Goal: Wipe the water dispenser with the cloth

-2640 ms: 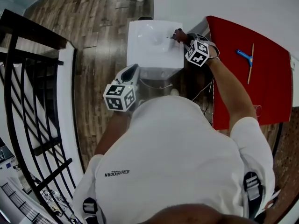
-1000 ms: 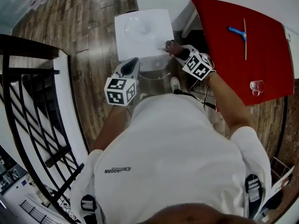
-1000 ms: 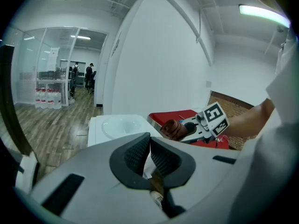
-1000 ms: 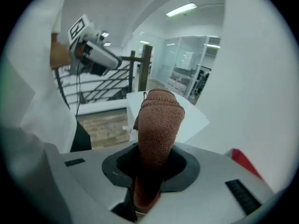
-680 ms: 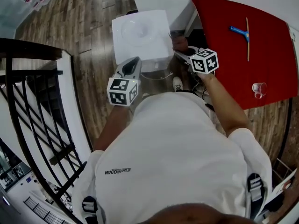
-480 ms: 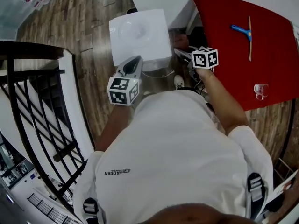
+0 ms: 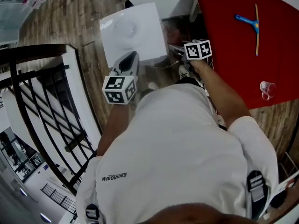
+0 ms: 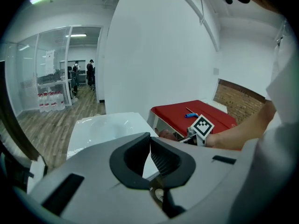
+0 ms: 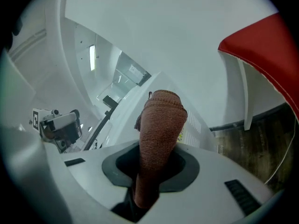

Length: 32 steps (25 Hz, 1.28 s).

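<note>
The white water dispenser (image 7: 133, 31) stands on the wood floor, seen from above in the head view. My right gripper (image 7: 174, 47) is low beside its right side, shut on a rust-brown cloth (image 9: 160, 118). In the right gripper view the cloth's folded end lies against the dispenser's white side panel (image 9: 126, 111). My left gripper (image 7: 131, 56) hovers at the front edge of the dispenser's top. Its jaws are shut with nothing between them (image 8: 150, 139), over the white top (image 8: 105, 127).
A red table (image 7: 243, 45) stands to the right, with a blue-handled squeegee (image 7: 250, 23) and a clear glass (image 7: 267, 88) on it. A black stair railing (image 7: 42, 106) runs on the left. A white cable (image 7: 161, 65) trails by the dispenser's base. A white wall is behind.
My right gripper has carried the cloth off the dispenser's top, over its right edge and down along the right side. The left gripper has stayed at the front edge.
</note>
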Each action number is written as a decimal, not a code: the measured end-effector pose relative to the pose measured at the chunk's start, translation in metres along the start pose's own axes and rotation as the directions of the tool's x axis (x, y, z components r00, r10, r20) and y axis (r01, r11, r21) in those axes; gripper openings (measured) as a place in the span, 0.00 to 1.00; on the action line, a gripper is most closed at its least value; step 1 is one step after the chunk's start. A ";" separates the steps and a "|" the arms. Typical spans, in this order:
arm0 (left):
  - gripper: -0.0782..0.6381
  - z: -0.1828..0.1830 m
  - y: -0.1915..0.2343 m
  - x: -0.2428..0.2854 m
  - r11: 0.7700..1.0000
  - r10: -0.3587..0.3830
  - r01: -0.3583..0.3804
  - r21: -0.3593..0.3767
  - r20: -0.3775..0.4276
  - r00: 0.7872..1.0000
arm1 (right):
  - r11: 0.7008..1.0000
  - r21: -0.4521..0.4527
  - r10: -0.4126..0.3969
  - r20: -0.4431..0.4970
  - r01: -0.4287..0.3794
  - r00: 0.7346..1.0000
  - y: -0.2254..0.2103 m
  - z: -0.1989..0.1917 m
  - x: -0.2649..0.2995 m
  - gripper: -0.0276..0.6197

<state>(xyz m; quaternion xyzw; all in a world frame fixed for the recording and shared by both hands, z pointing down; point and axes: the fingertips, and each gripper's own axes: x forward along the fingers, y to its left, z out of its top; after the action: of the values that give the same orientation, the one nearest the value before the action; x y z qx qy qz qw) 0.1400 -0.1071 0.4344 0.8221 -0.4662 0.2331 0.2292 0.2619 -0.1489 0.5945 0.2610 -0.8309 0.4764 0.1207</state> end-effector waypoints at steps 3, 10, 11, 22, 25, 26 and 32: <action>0.11 0.003 -0.002 0.006 1.000 0.012 -0.012 0.006 -0.009 1.000 | 0.999 0.040 -0.008 -0.022 0.009 1.000 -0.016 -0.006 0.011 0.16; 0.11 0.011 0.000 0.015 0.998 0.048 -0.049 -0.029 -0.026 0.998 | 0.994 0.096 -0.042 -0.107 0.052 0.993 -0.067 -0.028 0.046 0.16; 0.11 0.012 0.000 0.016 0.998 0.053 -0.054 -0.038 -0.029 0.998 | 0.991 0.120 -0.049 -0.118 0.063 0.992 -0.076 -0.033 0.051 0.16; 0.11 0.002 0.009 0.013 0.990 0.123 -0.128 -0.066 -0.079 0.989 | 0.956 0.246 -0.091 -0.273 0.161 0.958 -0.136 -0.079 0.093 0.16; 0.11 0.003 0.011 0.017 0.989 0.127 -0.133 -0.069 -0.082 0.989 | 0.950 0.257 -0.096 -0.297 0.177 0.950 -0.143 -0.088 0.098 0.16; 0.11 0.003 0.012 0.019 0.988 0.128 -0.134 -0.070 -0.081 0.988 | 0.950 0.256 -0.098 -0.303 0.180 0.948 -0.145 -0.089 0.099 0.16; 0.11 0.007 0.016 0.024 0.988 0.131 -0.136 -0.070 -0.081 0.988 | 0.953 0.229 -0.118 -0.320 0.197 0.940 -0.151 -0.092 0.095 0.16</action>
<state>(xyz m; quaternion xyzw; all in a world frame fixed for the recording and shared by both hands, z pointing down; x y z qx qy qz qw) 0.1376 -0.1344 0.4458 0.7702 -0.5196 0.2614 0.2617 0.2608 -0.1624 0.7944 0.2644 -0.7099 0.6032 0.2496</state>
